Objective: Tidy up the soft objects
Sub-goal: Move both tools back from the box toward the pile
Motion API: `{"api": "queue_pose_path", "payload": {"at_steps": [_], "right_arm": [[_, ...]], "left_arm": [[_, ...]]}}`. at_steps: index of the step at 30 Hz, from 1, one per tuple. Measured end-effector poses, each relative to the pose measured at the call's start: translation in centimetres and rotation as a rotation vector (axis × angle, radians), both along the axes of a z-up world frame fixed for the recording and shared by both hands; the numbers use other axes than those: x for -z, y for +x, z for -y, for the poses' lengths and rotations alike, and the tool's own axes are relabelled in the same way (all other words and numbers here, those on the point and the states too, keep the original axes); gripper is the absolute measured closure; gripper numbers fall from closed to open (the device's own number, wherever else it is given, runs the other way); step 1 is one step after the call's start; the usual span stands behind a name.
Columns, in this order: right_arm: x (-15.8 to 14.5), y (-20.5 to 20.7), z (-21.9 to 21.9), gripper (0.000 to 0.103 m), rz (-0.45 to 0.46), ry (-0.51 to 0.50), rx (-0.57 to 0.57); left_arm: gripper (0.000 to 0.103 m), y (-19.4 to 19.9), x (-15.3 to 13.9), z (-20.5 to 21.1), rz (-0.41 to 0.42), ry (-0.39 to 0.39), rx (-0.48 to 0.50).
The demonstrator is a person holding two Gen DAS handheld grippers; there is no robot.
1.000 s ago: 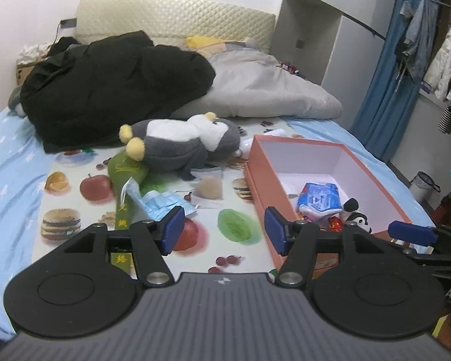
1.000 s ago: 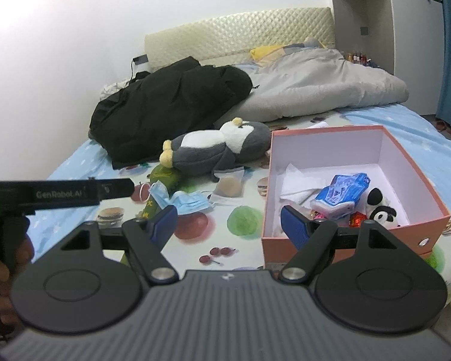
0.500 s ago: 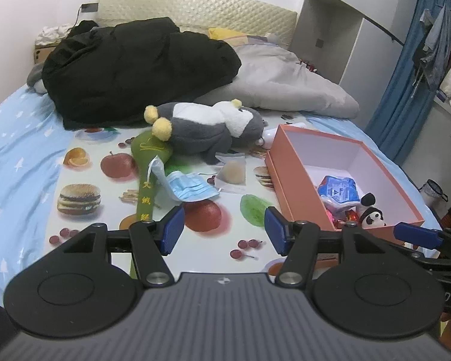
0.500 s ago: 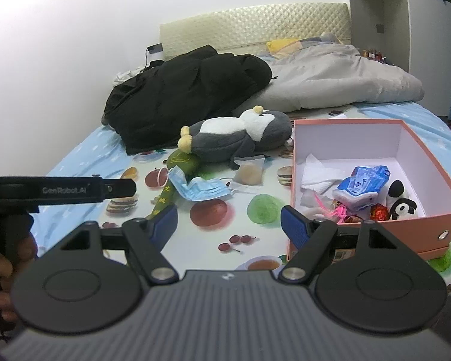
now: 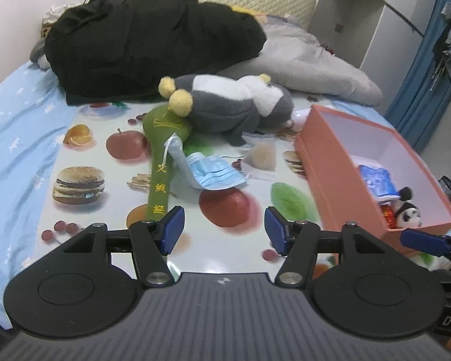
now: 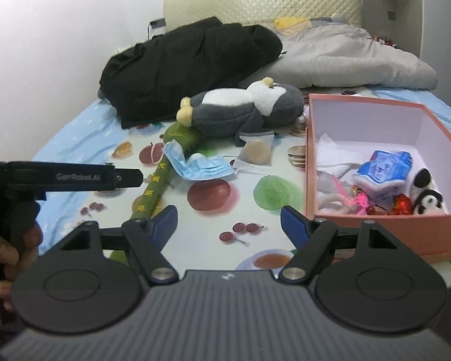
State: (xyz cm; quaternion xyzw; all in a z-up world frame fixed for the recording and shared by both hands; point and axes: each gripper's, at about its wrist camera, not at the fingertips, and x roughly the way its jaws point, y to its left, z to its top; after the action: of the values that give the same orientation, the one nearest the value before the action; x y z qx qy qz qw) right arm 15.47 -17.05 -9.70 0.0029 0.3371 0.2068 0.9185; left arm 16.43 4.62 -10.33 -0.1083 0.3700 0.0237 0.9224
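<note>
A bedroom: a bed (image 5: 12, 126) with a blue star-print sheet, and over its middle a glossy mat (image 5: 84, 156) printed with fruit and burgers, where the loose things lie. Both claws hang above the near edge of that mat with nothing in them. The left claw (image 5: 224, 231) has its blue pads spread apart, only bare mat showing between them; the right claw (image 6: 228, 225) is spread a little wider and is just as empty. Just beyond the left claw's left pad lies the handle end of a long green plush stick (image 5: 159, 180), and draped across its middle is a crumpled blue face mask (image 5: 209, 173). Near the mask sits a small clear packet (image 5: 263, 159) with something tan inside, and behind them all a grey and white penguin toy (image 5: 231, 105) lies on its side. To the right stands an open pink box (image 6: 372, 234), which already holds a blue pouch (image 6: 385, 171), a little panda (image 6: 427, 198), sweets and tissue. A black coat (image 5: 147, 45) and grey quilt (image 5: 315, 66) are heaped near the headboard. The step in hand looks like an approach to the next pick. The mask or the stick seems nearest; either claw would need to come lower and forward, straddle the piece, pinch it and carry it right over the box wall.
</note>
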Motion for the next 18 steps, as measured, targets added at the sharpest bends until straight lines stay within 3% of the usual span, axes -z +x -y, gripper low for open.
{"api": "queue_pose_path", "payload": {"at_steps": [11,18], "right_arm": [[3.5,8.8,-3.7,0.026,0.001,0.032,0.029],[5.8,14.3,-4.9,0.026,-0.068,0.074,0.083]], "left_arm": [[0.038,7.6,6.3,-2.7,-0.066,-0.034,-0.028],[0.038,10.9,9.1,-2.6,-0.091,-0.097,-0.081]]}}
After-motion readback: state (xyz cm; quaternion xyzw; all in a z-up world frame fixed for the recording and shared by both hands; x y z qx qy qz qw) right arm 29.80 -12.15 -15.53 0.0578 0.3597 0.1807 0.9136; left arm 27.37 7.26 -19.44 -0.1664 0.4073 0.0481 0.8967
